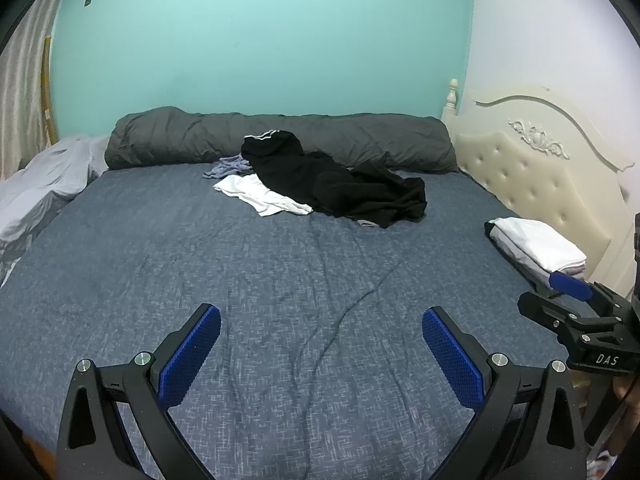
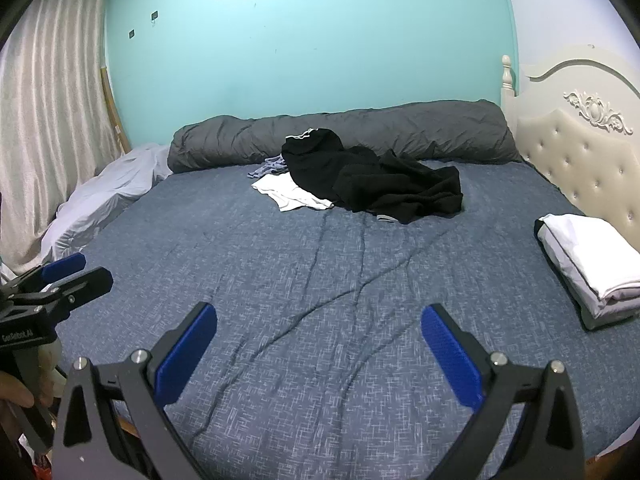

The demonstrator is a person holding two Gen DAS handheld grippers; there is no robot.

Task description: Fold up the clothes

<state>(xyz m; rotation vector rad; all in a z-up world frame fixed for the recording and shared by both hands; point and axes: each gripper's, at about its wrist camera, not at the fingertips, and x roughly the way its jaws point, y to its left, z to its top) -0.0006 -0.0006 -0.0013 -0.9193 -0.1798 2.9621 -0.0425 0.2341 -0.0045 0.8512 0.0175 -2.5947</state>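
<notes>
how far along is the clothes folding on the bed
Done: a folded stack sits by the headboard, white garment on top. In hand: nothing; the left gripper and right gripper are both open and empty over the blue bedspread. Left: a loose pile near the grey rolled duvet, with a black garment, a white garment and a pale blue piece.

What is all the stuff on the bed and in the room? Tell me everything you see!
black clothes: one heap, black, far middle of bed
white garment: one, white, partly under the heap
bluish garment: one, grey-blue, behind the white one
folded stack: one, white on top, right edge of bed
rolled duvet: one, dark grey, along the wall
bedspread: one, blue
headboard: one, cream, right
curtain: one, pale, left
left tongs: one, black with blue pads, open
right tongs: one, same colours, open
</notes>
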